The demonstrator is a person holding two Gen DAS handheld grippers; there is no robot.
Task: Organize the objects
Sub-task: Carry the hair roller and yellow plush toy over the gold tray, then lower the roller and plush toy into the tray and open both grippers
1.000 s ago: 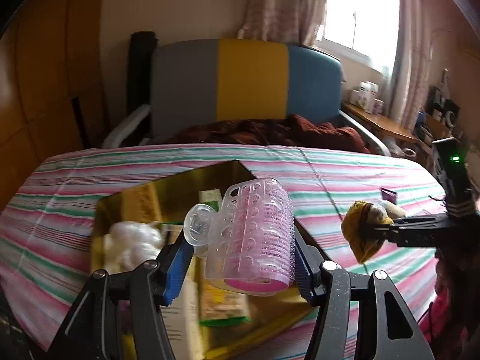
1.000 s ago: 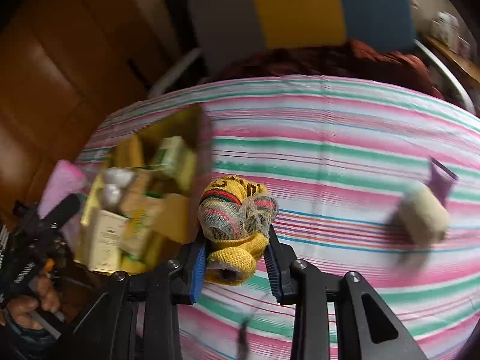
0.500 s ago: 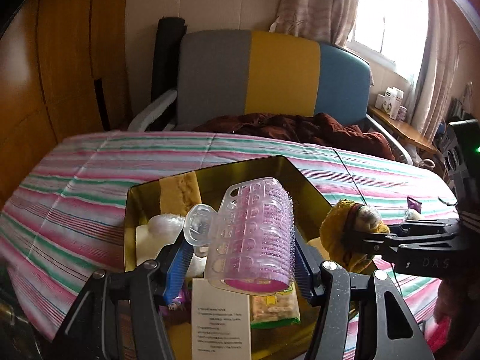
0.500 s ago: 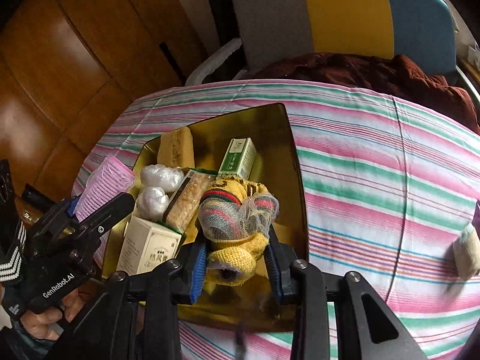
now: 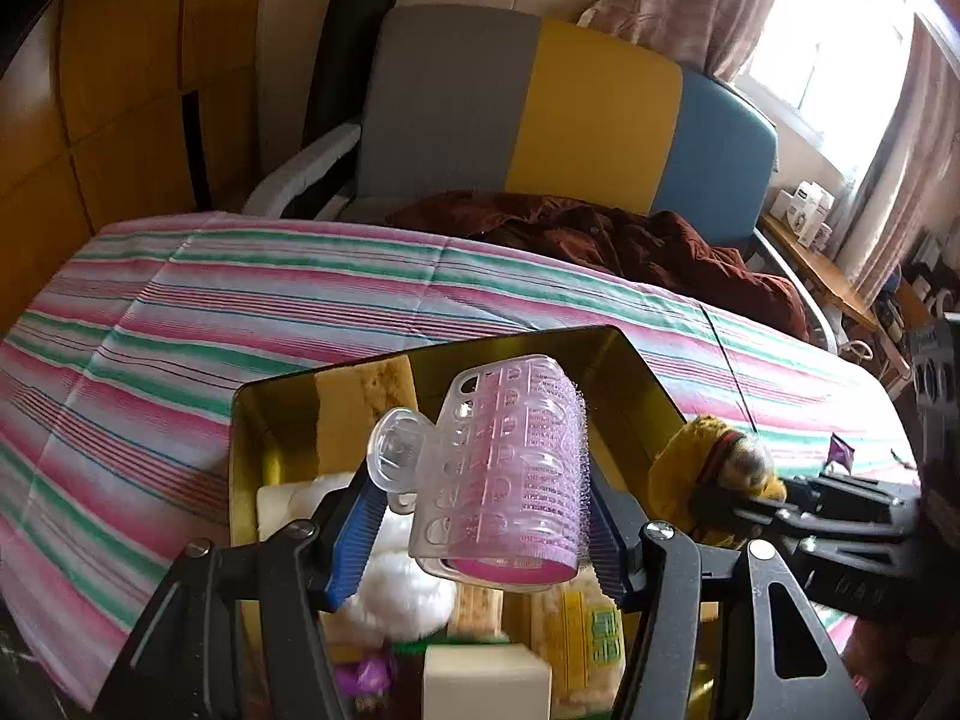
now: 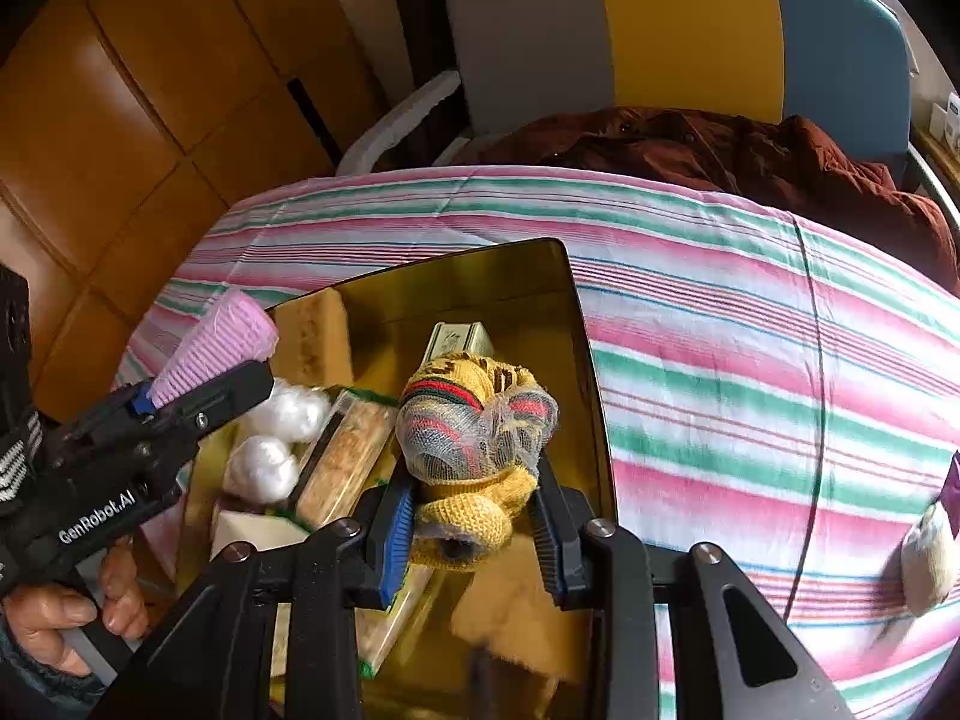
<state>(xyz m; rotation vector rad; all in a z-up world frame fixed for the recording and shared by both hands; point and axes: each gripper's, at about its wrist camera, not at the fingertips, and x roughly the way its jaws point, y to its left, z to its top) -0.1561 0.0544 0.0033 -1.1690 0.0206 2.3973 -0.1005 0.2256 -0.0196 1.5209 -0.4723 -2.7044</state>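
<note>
I found the left hand-held gripper clamped on a pink hair roller, its clear plastic clip facing the left pad. The roller hung above the gold tray, over the tray's near half. The right hand-held gripper was clamped on a yellow knitted bundle, partly wrapped in white netting, and held it above the same tray, near the tray's right rim.

The tray lay on the striped cloth of the table, towards the table's near left corner. Inside it I noted two white fluffy balls, a long wrapped snack bar, a small green box towards the far side, a tan block at the far left corner and a white box at the near edge.

A pale roll lay on the cloth near the table's right edge, well apart from the tray. A person's hand gripped the left gripper's handle.
</note>
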